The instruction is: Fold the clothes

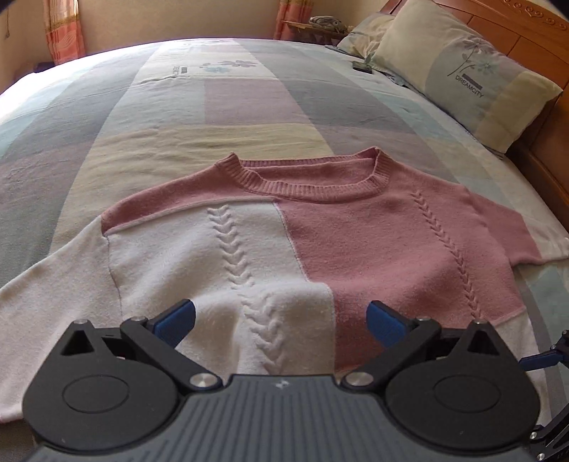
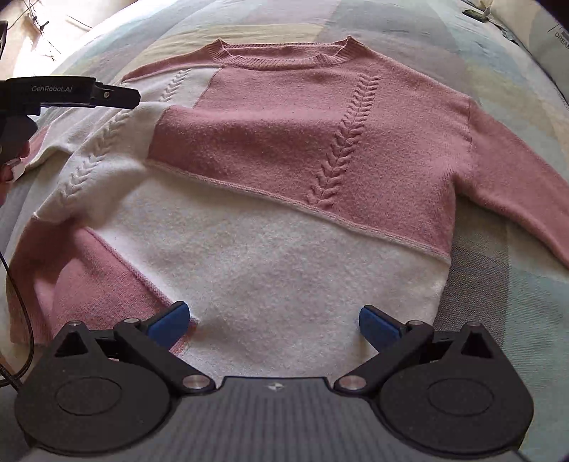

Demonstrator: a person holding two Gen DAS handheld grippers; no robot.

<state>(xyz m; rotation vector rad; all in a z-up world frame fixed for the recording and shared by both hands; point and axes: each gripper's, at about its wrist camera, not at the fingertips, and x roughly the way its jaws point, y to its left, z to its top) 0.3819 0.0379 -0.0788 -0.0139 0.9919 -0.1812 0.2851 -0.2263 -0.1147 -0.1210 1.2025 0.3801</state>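
Across most of both frames runs a patchwork bedspread (image 1: 249, 103), pastel blocks w/ a flower print; curtains (image 1: 62, 28) upper left, wooden headboard (image 1: 526, 39) upper right. Pillow (image 1: 462, 71) reads "DREAMCITY". Pink-and-cream sweater (image 2: 284, 184) lies flat at center, collar toward frame top. My left gripper (image 1: 281, 321) and right gripper (image 2: 272, 321) both gape wide, holding nothing. "GenRobot.AI" shows upper left in the right view.

The left wrist view sits low at the sweater (image 1: 270, 241) hem, facing 12 o'clock toward the pillow (image 1: 462, 78) at 2. The right wrist view looks down steeply, close. Both share the sweater's front.
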